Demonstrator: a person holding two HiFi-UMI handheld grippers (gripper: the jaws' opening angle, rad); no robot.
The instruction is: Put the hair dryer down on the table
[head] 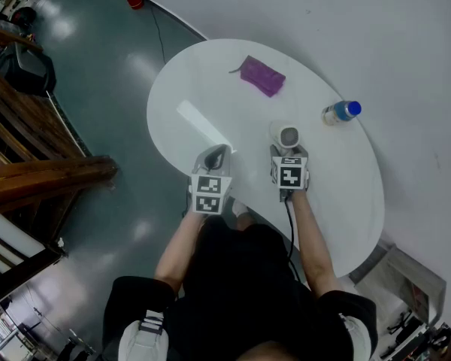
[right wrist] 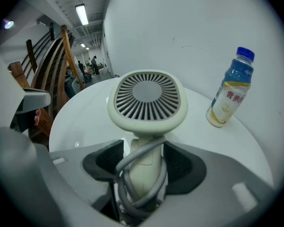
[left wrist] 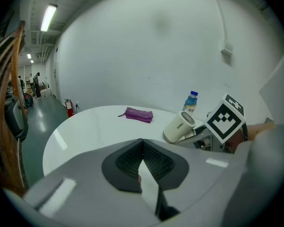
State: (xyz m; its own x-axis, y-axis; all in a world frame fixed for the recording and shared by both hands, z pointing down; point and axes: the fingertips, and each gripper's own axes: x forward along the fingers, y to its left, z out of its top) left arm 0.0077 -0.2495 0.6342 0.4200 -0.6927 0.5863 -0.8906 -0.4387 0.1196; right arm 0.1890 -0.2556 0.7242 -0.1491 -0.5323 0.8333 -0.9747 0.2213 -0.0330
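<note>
White table [head: 210, 89], grey floor [head: 98, 89], left tongs [left wrist: 142, 143] closed, empty — right tongs [right wrist: 142, 161] apart round hair dryer [right wrist: 146, 100]

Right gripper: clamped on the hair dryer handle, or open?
Open. The right gripper has its pads apart from the handle of the hair dryer, which sits between them with its cord; a gap shows beside the left pad.

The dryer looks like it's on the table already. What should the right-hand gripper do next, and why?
Probably draw the right gripper straight back off the handle. The hair dryer appears to rest on the table, and the jaws stand apart either side of its handle, not clamping it. Go slowly: the grey cord loops around the handle between the jaws.
</note>
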